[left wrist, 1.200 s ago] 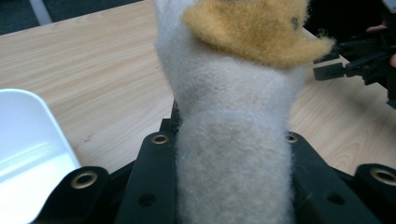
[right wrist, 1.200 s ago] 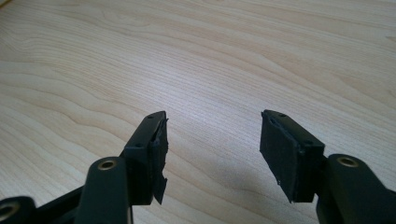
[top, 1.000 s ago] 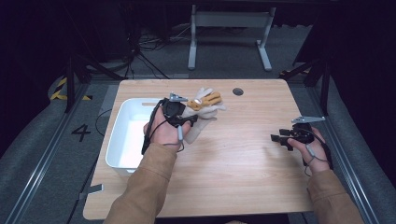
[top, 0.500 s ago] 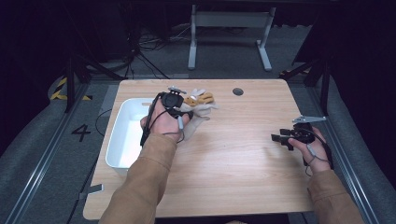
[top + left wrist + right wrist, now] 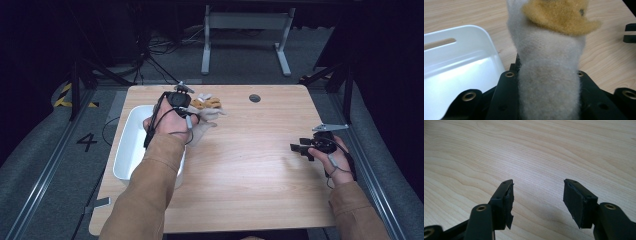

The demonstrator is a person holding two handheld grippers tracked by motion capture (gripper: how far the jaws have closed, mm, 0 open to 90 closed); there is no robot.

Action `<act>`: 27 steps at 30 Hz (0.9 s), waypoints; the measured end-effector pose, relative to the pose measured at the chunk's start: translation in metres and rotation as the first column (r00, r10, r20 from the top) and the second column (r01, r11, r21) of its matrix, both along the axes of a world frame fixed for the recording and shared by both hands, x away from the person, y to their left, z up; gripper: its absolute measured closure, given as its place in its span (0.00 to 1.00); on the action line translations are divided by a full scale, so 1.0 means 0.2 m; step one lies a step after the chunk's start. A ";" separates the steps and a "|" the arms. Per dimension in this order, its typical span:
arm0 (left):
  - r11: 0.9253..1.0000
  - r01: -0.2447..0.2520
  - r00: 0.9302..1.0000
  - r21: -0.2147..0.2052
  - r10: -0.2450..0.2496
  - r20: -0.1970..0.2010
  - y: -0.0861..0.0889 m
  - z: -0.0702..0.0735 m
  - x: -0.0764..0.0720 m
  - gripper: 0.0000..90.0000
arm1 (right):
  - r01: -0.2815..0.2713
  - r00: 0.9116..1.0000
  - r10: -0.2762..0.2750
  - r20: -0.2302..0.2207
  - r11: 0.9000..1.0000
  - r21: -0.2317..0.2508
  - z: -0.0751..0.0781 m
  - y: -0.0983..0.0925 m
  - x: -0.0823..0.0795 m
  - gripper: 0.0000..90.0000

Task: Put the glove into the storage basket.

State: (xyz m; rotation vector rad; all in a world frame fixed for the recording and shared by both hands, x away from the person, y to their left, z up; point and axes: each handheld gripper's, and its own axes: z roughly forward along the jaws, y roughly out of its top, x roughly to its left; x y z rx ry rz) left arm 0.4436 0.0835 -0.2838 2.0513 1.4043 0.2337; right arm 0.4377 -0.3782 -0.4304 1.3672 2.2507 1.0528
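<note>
Pale grey fleece with an ochre-yellow patch made up the plush toy (image 5: pixel 549 62) that the left gripper (image 5: pixel 186 106) held. In the left gripper view the soft body of the toy rose straight up between the two black jaws, and the jaws were clenched on its lower part, so that the fleece was squeezed narrow where they pressed on it. The yellow part sat at the top of the toy, at the far end from the jaws.

In the high view the toy (image 5: pixel 206 106) was seen at the far left part of the wooden table (image 5: pixel 250 165), just beside the far right corner of the white tray (image 5: pixel 129 145). I could not tell from the pictures whether the toy touched the table top or was lifted clear of it. The white tray (image 5: pixel 461 65) stood along the left edge of the table, and its rim with a slot handle appeared in the left gripper view to the left of the toy. The person's left forearm in a brown sleeve (image 5: pixel 150 190) lay across the near right part of the tray.

The right gripper (image 5: pixel 300 148) was low over the right side of the table, well apart from the toy and the tray. Its jaws stood released, with a clear gap between the two black pads (image 5: pixel 576 202) and bare wood under them.
</note>
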 end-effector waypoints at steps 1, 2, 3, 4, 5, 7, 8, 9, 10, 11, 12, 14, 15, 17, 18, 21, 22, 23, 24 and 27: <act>1.000 -0.005 1.000 -0.001 0.005 -0.003 0.01 0.01 0.00 0.81 | 0.001 1.000 -0.001 0.002 1.000 0.004 0.00 0.00 0.00 0.47; 1.000 -0.014 1.000 -0.002 0.014 -0.004 0.01 0.01 0.01 0.81 | -0.001 1.000 0.001 0.002 1.000 0.004 0.00 0.01 0.01 0.47; 1.000 -0.021 1.000 0.000 0.021 -0.012 0.02 0.01 0.01 0.81 | 0.000 1.000 0.000 -0.002 1.000 0.005 -0.01 0.01 0.01 0.47; 1.000 -0.030 0.999 -0.002 0.030 -0.028 0.02 0.02 0.01 0.81 | -0.004 1.000 0.004 -0.006 1.000 0.001 -0.01 0.01 0.01 0.47; 0.999 -0.041 0.999 -0.003 0.041 -0.034 0.03 0.02 0.02 0.81 | -0.005 1.000 0.005 -0.009 1.000 0.000 -0.01 0.02 0.01 0.47; 0.998 -0.060 0.998 0.010 0.060 -0.034 0.04 0.02 0.02 0.81 | -0.008 1.000 0.007 -0.012 1.000 -0.003 -0.02 0.02 0.01 0.47; 0.998 -0.063 0.997 0.016 0.063 -0.042 0.05 0.02 0.03 0.81 | -0.009 1.000 0.009 -0.012 1.000 -0.002 -0.02 0.02 0.01 0.47; 0.997 -0.073 0.996 0.015 0.073 -0.049 0.06 0.02 0.03 0.81 | -0.009 1.000 0.009 -0.012 1.000 -0.001 -0.02 0.02 0.01 0.47; 0.996 -0.089 0.994 0.016 0.090 -0.058 0.06 0.03 0.03 0.81 | -0.006 1.000 0.006 -0.009 1.000 -0.001 -0.01 0.02 0.01 0.47; 0.994 -0.110 0.991 0.005 0.110 -0.072 0.07 0.03 0.04 0.81 | -0.004 1.000 0.004 -0.007 1.000 -0.001 -0.01 0.02 0.01 0.47; 0.992 -0.124 0.989 -0.003 0.123 -0.077 0.08 0.03 0.04 0.81 | -0.004 1.000 0.004 -0.009 1.000 0.000 -0.01 0.02 0.01 0.47; 0.990 -0.141 0.986 -0.008 0.140 -0.089 0.10 0.03 0.05 0.81 | -0.004 1.000 0.004 -0.009 1.000 -0.002 -0.02 0.02 0.01 0.47; 0.988 -0.153 0.984 -0.011 0.151 -0.096 0.10 0.03 0.05 0.81 | -0.006 1.000 0.006 -0.013 1.000 -0.002 -0.02 0.02 0.01 0.47; 0.986 -0.164 0.982 -0.009 0.162 -0.101 0.12 0.03 0.06 0.81 | -0.009 1.000 0.009 -0.012 1.000 -0.003 -0.02 0.02 0.01 0.47; 0.986 -0.167 0.981 -0.009 0.165 -0.103 0.13 0.03 0.06 0.81 | -0.007 1.000 0.007 -0.016 1.000 -0.001 -0.02 0.02 0.01 0.47; 0.983 -0.183 0.978 -0.010 0.181 -0.102 0.15 0.03 0.07 0.81 | -0.005 1.000 0.006 -0.018 1.000 0.008 -0.02 0.02 0.01 0.47; 0.981 -0.191 0.977 -0.012 0.189 -0.101 0.16 0.04 0.07 0.81 | -0.005 1.000 0.005 -0.019 1.000 0.006 -0.02 0.02 0.01 0.47; 0.979 -0.201 0.975 -0.013 0.199 -0.101 0.17 0.04 0.07 0.81 | -0.007 1.000 0.007 -0.021 1.000 0.004 -0.02 0.02 0.01 0.47; 0.978 -0.207 0.974 -0.011 0.204 -0.100 0.19 0.04 0.07 0.81 | -0.007 1.000 0.007 -0.021 1.000 0.006 -0.02 0.02 0.01 0.47; 0.974 -0.226 0.970 -0.017 0.223 -0.098 0.22 0.05 0.07 0.81 | -0.011 1.000 0.011 -0.020 1.000 0.005 -0.03 0.03 0.01 0.47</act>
